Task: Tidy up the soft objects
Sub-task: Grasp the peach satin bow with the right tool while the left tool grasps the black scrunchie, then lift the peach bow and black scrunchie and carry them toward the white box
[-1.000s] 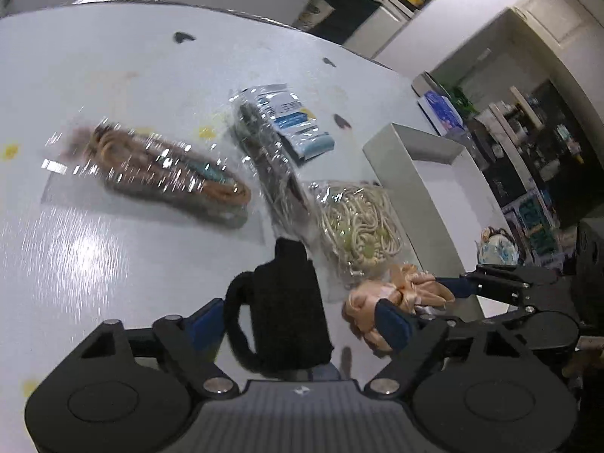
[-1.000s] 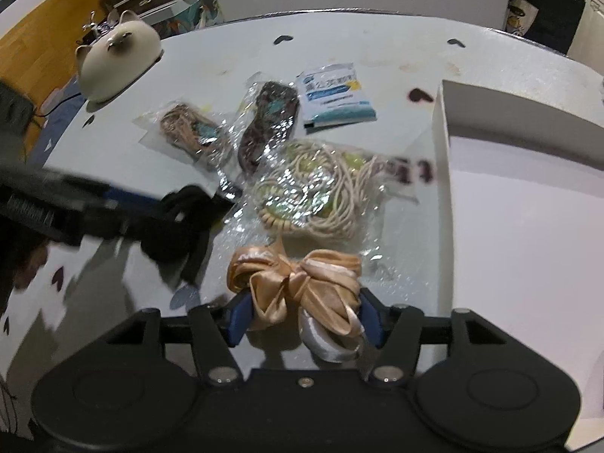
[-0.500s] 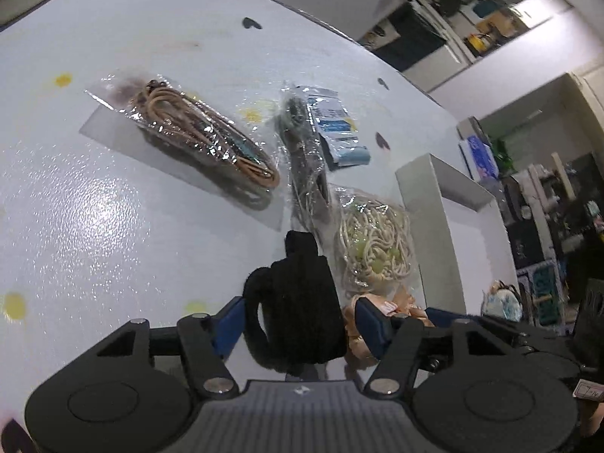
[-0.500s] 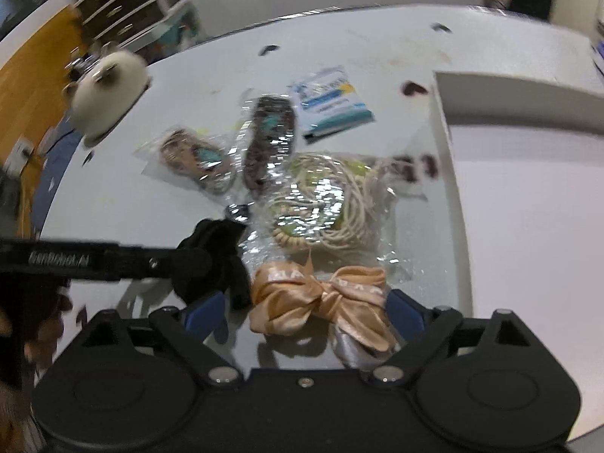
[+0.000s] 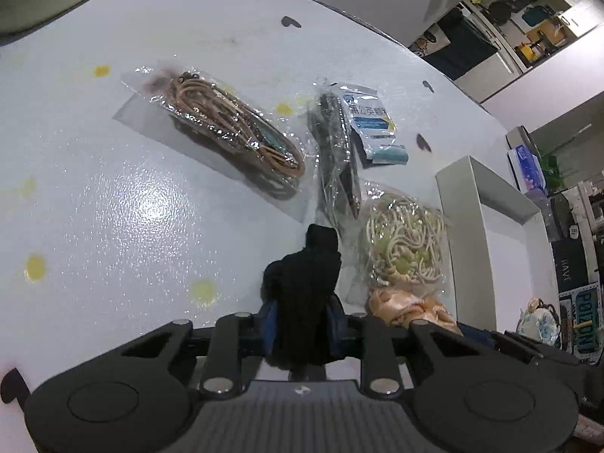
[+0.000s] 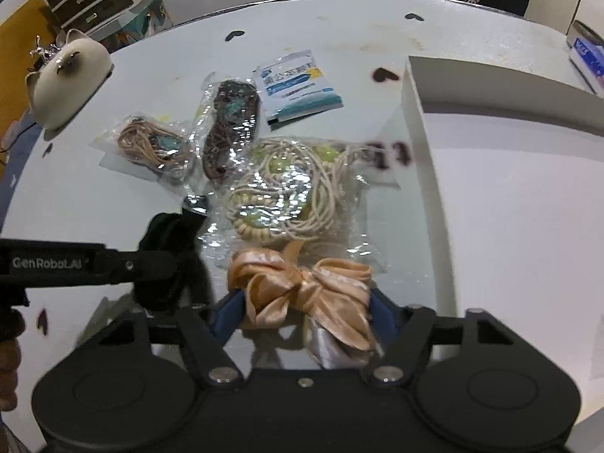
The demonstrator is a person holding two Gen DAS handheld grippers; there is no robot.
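Right wrist view, biggest to smallest: the desk [image 6: 113,204] fills the frame, and the white box [image 6: 426,143] is taken as landmark. Four clear bags lie left of the box: cream cord bundle [image 6: 290,185] nearest its wall, dark packet [image 6: 230,128] further left, tan cord bag [image 6: 151,145] beyond that, blue-white sachet [image 6: 298,87] up-left of the box corner. A cream animal-shaped piece [image 6: 64,79] sits well left of the box, near the desk edge.

The peach satin bow [image 6: 302,290] is held between the fingers of the right gripper [image 6: 302,305], just left of the box wall; pads are half closed and seen pressing both bow ends. In the left wrist view the left gripper [image 5: 302,324] is closed narrow on the black soft item [image 5: 302,294], further left of the box, beside the bow.

Risks, as judged: satin is slick, so the bow could slip out w/ a quick lift; its pale tail hangs low and could snag the cord bag's film or catch the box rim. Both grippers are close, so a clash is possible if moved together.

Hidden/unclear: black item type can't be told (too dark). Whether either item is clear of the desk can't be told. Box far side is cut off; its visible floor looks bare. Sachet text unreadable.
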